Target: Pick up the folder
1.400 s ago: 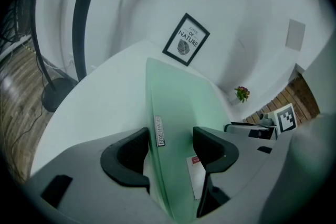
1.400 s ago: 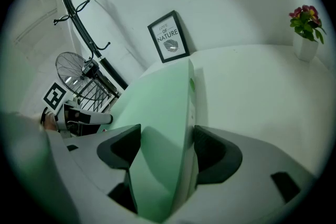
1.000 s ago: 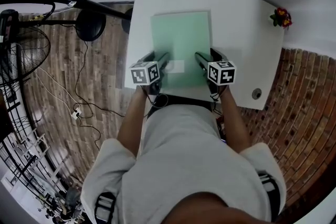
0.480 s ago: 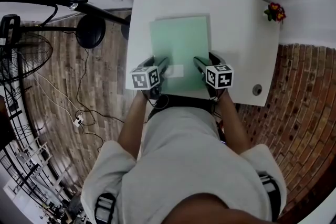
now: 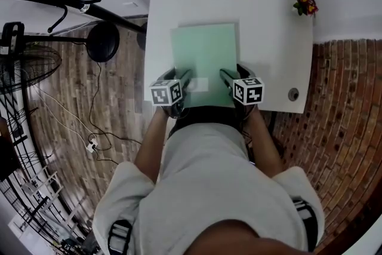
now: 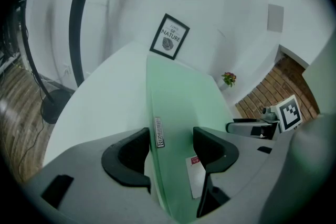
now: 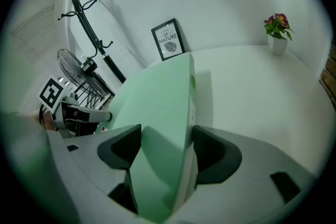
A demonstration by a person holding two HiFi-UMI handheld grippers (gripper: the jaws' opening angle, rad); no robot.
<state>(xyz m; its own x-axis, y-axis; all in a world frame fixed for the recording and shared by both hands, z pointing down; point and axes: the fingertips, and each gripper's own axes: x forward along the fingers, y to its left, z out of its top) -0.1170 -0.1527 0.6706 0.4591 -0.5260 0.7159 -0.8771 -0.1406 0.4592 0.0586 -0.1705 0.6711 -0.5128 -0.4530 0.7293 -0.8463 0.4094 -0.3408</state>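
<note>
Left tongs [image 5: 182, 78] and right tongs [image 5: 229, 76], two in all, each clamp the single green folder [image 5: 205, 51].

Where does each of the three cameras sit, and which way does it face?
Head view: on the person's head, facing steeply down at the table and folder; arms, torso, left tongs and right tongs show.
Left gripper view: on the left tongs, facing across the table to the picture; its jaws clamp the folder.
Right gripper view: on the right tongs, facing the same wall; its jaws clamp the folder.
Both gripper views share the folder, picture and flowers.
</note>
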